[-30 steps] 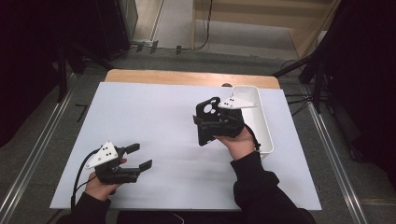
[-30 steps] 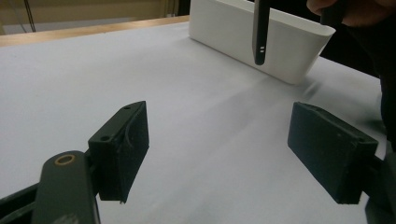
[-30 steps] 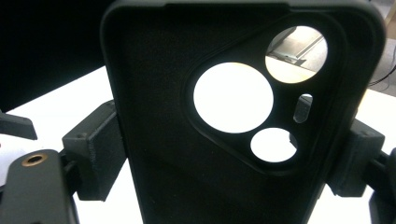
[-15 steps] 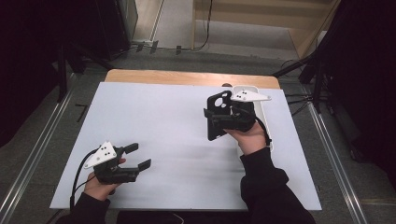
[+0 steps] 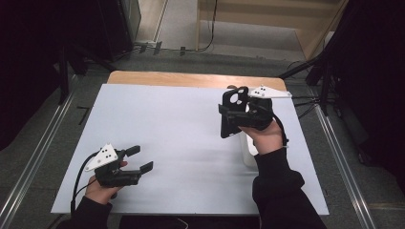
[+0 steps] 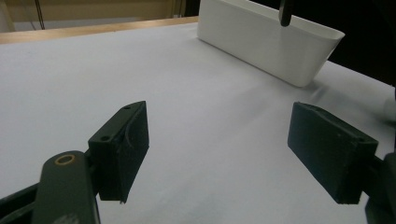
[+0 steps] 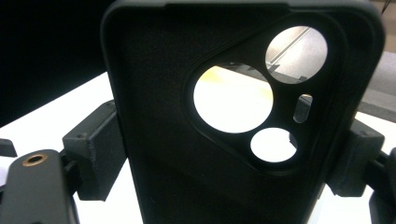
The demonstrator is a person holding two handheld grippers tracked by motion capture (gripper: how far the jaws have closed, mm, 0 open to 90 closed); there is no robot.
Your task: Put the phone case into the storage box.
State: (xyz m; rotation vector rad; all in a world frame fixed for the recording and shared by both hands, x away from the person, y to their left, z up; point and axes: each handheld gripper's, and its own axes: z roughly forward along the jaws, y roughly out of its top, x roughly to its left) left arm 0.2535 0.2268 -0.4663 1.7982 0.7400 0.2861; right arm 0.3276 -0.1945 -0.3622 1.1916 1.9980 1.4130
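Black phone case (image 7: 233, 121), soft matte shell, inner side facing the right gripper view. Camera cutout with three round openings sits upper right. Held upright off the table, right of centre in the high view (image 5: 234, 112).

lab recording station, not a home or shop

a wooden table (image 5: 191, 78) covered by a white sheet (image 5: 176, 138) stands between aluminium frame rails (image 5: 31, 162) on grey carpet floor (image 5: 186, 59); black tripod legs (image 5: 313, 67) and dark equipment flank it, cables (image 5: 210, 33) run across the floor, and a person holds camera-fitted handheld grippers, left gripper (image 5: 138, 160) and right gripper (image 5: 234, 112).
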